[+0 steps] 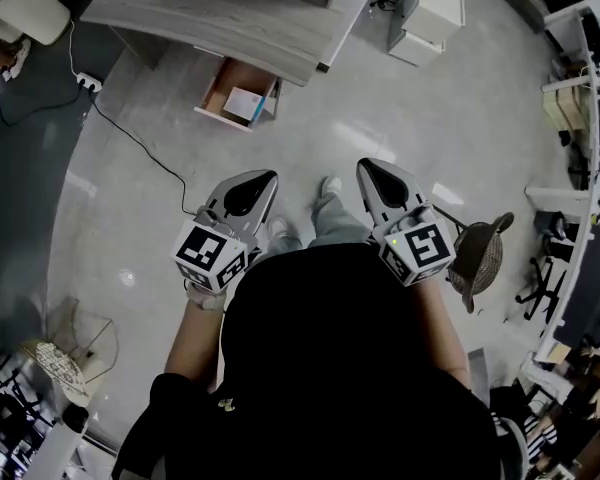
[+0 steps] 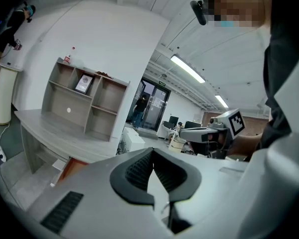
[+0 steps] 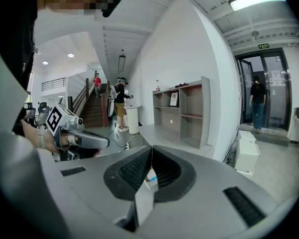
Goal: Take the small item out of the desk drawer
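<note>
The grey desk (image 1: 210,13) stands across the top of the head view, on a pale glossy floor (image 1: 400,108). In the left gripper view an open shelf unit (image 2: 87,103) stands on the desk top.

Under the desk's front edge, the orange-sided drawer (image 1: 212,86) is pulled out. A small white item (image 1: 245,103) lies inside it, towards the drawer's right side.

The person stands back from the desk with both tools raised at chest height, side by side and well apart from the drawer.

The left tool (image 1: 264,180) points forward towards the desk. Its own view shows its jaws closed tip to tip (image 2: 153,152), with nothing between the ribbed pads.

The right tool (image 1: 370,171) is held level with it and touches nothing. Its jaws also meet at the tips (image 3: 151,149). Just below the tips, a small white and blue sliver (image 3: 150,177) shows in the narrow slit between the pads. I cannot tell whether it is pinched there or only seen through the gap.
</note>
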The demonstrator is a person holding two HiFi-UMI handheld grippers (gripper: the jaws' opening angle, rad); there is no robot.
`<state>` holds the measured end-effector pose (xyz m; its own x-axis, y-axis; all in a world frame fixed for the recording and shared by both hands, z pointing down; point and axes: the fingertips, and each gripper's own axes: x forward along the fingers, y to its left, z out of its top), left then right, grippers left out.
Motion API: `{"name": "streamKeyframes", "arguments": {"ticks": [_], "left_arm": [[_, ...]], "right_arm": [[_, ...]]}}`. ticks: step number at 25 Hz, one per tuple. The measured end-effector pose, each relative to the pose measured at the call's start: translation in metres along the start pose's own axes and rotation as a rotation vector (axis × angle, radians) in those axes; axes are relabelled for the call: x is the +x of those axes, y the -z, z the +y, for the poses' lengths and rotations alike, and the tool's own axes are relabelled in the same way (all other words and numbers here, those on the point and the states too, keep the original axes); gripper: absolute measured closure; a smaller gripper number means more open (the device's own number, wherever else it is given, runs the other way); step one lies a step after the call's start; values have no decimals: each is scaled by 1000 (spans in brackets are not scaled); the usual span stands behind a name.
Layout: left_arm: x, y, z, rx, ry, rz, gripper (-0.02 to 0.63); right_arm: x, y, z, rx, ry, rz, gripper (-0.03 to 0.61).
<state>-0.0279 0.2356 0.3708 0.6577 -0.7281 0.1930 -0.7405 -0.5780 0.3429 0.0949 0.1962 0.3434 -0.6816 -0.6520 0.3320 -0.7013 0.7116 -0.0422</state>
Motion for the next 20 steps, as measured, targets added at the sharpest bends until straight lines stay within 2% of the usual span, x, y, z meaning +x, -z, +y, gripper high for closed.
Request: {"name": "streamKeyframes", "arguments": {"ticks": [5,11,20], "left_arm": [[10,5,30,-32,-34,4,606],[39,7,60,-55,-100,25,606],[110,-9,109,-99,-280,57,606]], "right_arm": [[35,-5,-6,-36,-33,28,580],[69,-9,-41,-45,-86,50,580],[139,-24,-122,-72,-229,87,580]]}}
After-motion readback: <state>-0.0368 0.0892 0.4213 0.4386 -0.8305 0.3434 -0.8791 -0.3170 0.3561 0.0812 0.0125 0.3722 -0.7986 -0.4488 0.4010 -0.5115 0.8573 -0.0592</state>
